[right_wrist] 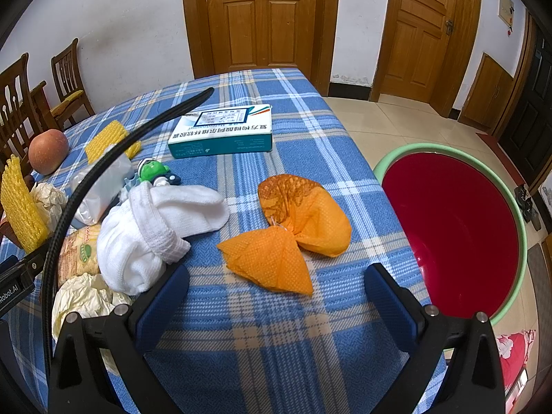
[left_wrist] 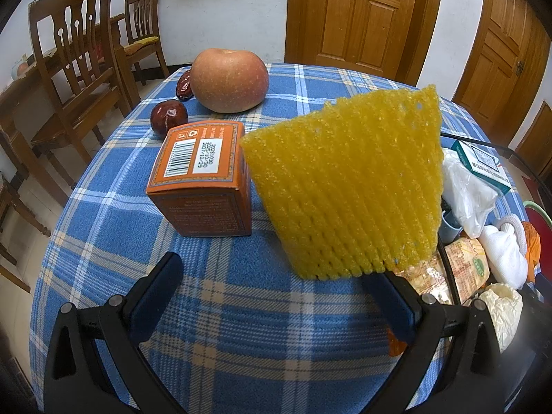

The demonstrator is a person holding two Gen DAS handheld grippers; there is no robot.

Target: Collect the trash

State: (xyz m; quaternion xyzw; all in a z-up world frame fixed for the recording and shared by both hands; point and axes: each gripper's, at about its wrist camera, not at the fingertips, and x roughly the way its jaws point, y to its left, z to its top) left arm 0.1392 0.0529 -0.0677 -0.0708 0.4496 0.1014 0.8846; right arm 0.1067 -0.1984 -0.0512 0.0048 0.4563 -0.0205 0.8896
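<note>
- Trash lies scattered over the blue plaid tablecloth (right_wrist: 262, 352): an orange crumpled cloth-like wrapper (right_wrist: 293, 231), pale crumpled paper (right_wrist: 82, 296), a printed snack packet (right_wrist: 77, 252) and a clear plastic bag (right_wrist: 100, 186).
- A yellow foam fruit net (left_wrist: 348, 186) stands upright against the inner side of the left gripper's (left_wrist: 272, 296) right finger; the jaws are spread wide and I cannot tell whether anything pinches the net.
- Beyond it sit an orange carton (left_wrist: 203, 179), two red dates (left_wrist: 169, 115) and an apple (left_wrist: 229, 79).
- The right gripper (right_wrist: 276, 296) hangs over the cloth with jaws wide apart, holding nothing, the orange wrapper just ahead between its fingers.
- A white sock bundle (right_wrist: 151, 234) rests to its left, near a green toy (right_wrist: 151, 170) and a teal medicine box (right_wrist: 222, 132).
- A second piece of yellow foam net (right_wrist: 110, 139) lies flat near the apple.
- A red basin with a green rim (right_wrist: 459, 231) sits on the floor beside the table's right edge.
- A black cable (right_wrist: 114, 151) arcs across the clutter.
</note>
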